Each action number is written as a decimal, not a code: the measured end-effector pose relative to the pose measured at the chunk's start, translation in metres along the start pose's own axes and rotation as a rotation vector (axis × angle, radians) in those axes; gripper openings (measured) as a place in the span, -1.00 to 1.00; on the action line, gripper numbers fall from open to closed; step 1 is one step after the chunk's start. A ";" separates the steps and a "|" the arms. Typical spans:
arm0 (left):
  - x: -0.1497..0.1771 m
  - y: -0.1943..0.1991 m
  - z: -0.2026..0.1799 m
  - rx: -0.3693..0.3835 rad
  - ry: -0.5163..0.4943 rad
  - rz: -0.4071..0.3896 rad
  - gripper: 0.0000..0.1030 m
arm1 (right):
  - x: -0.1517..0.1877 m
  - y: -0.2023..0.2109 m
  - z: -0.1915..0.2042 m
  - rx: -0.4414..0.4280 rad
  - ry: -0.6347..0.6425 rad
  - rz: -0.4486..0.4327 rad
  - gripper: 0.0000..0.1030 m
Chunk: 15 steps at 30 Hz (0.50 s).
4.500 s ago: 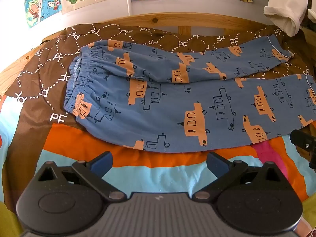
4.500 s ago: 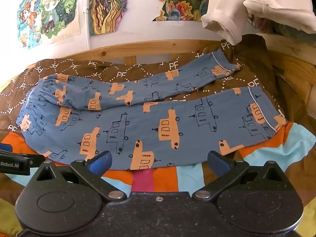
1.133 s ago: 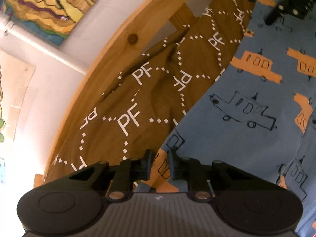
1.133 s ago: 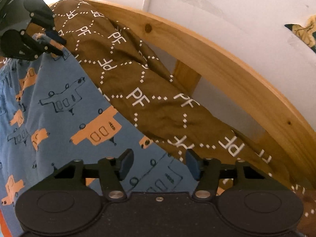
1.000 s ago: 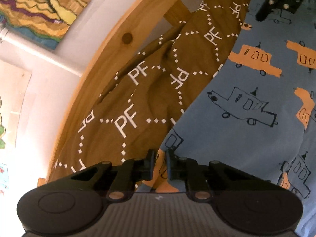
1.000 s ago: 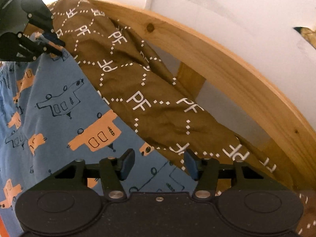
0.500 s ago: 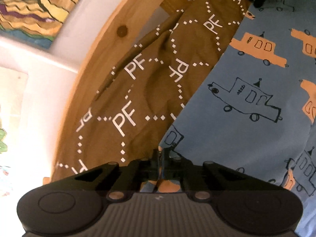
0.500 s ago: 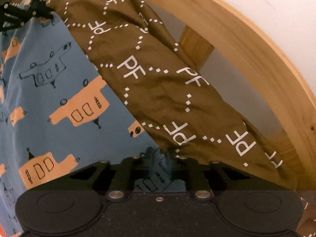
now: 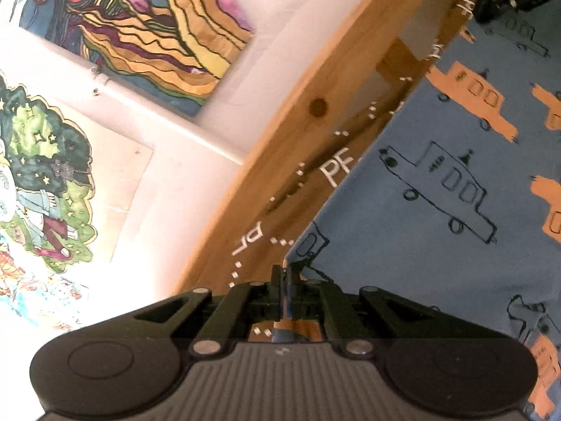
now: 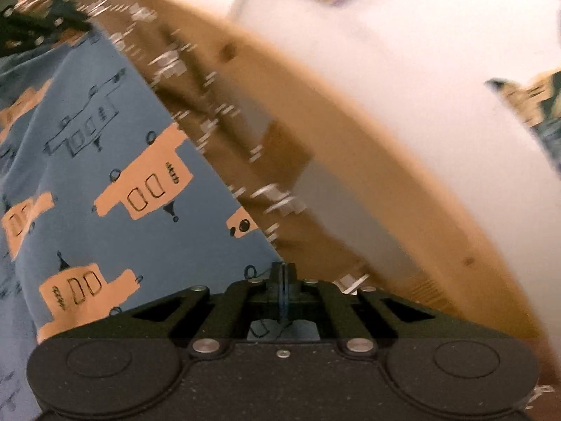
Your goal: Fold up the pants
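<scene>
Against the curved wooden bed rail (image 9: 280, 133), left gripper (image 9: 284, 280) and right gripper (image 10: 283, 280) each clamp fully closed on the far edge of the blue truck-print cotton pants (image 9: 438, 210), where uneven pulling could skew the fold.

One pair of blue pants (image 9: 438, 210) printed with orange and outlined cars. Two grippers: the left gripper (image 9: 284, 280) near, the right gripper (image 10: 283, 273) likewise. One brown blanket (image 9: 280, 217) lettered PF. One wooden bed rail (image 9: 315, 105) beyond it. Two drawings (image 9: 140, 24) on the far left wall.
</scene>
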State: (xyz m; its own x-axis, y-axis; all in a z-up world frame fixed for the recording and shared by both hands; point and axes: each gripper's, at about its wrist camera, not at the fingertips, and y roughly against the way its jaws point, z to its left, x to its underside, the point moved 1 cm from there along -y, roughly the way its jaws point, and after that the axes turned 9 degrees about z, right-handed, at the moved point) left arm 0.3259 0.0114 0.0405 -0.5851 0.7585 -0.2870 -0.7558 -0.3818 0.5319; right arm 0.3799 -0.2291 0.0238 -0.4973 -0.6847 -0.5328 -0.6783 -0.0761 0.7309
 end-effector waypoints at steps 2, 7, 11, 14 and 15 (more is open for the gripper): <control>-0.008 -0.008 -0.002 -0.032 0.014 -0.005 -0.97 | -0.007 0.002 -0.001 0.086 -0.007 -0.035 -1.00; -0.010 -0.026 -0.003 -0.009 0.063 0.009 -0.96 | -0.020 -0.013 0.002 0.189 -0.007 -0.041 -1.00; -0.002 -0.030 -0.013 -0.031 0.046 -0.005 -0.96 | -0.017 -0.016 0.001 0.208 -0.018 -0.051 -1.00; 0.003 -0.029 -0.019 -0.052 0.016 -0.025 -0.96 | -0.017 -0.017 0.001 0.212 -0.017 -0.058 -1.00; 0.004 -0.028 -0.019 -0.052 0.017 -0.029 -0.96 | -0.017 -0.018 0.000 0.211 -0.020 -0.060 -1.00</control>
State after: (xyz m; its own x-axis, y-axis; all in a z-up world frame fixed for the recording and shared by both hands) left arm 0.3397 0.0153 0.0094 -0.5672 0.7610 -0.3150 -0.7866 -0.3872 0.4811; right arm 0.4005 -0.2158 0.0193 -0.4620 -0.6691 -0.5821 -0.8040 0.0391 0.5933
